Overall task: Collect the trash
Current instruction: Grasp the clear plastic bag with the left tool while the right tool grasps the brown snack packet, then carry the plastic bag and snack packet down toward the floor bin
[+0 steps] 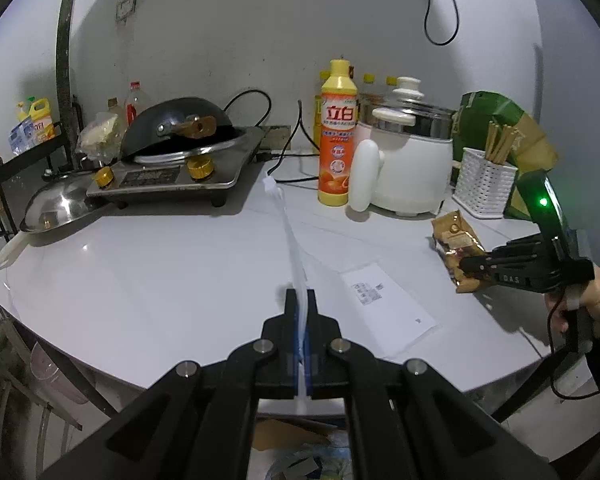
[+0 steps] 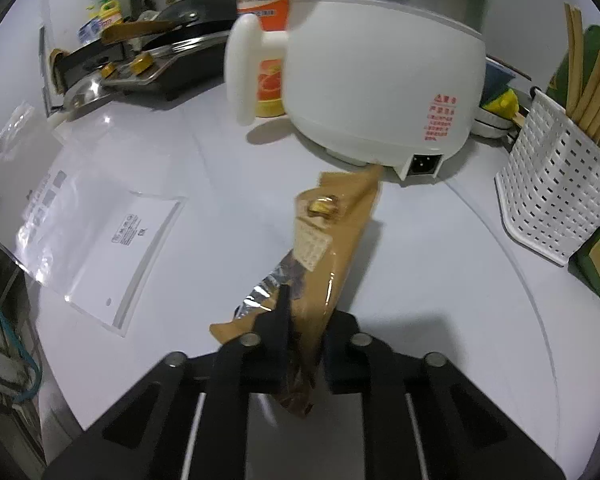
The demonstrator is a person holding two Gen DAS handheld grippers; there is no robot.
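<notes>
My left gripper (image 1: 300, 300) is shut on the edge of a clear plastic zip bag (image 1: 384, 304). The bag's lower part lies on the white table (image 1: 160, 272), and it shows as a flat clear sheet in the right wrist view (image 2: 100, 236). My right gripper (image 2: 304, 312) is shut on a brown and gold snack wrapper (image 2: 336, 232) with a foil inside, and holds it just above the table. In the left wrist view the right gripper (image 1: 470, 268) holds the wrapper (image 1: 456, 240) at the right side of the table.
A white electric pot (image 1: 412, 160), an orange dish soap bottle (image 1: 338, 136), a white chopstick basket (image 1: 482, 184) and a green box (image 1: 500, 120) stand at the back right. A gas stove with a black wok (image 1: 176, 160) and a steel lid (image 1: 56, 208) stand at the back left.
</notes>
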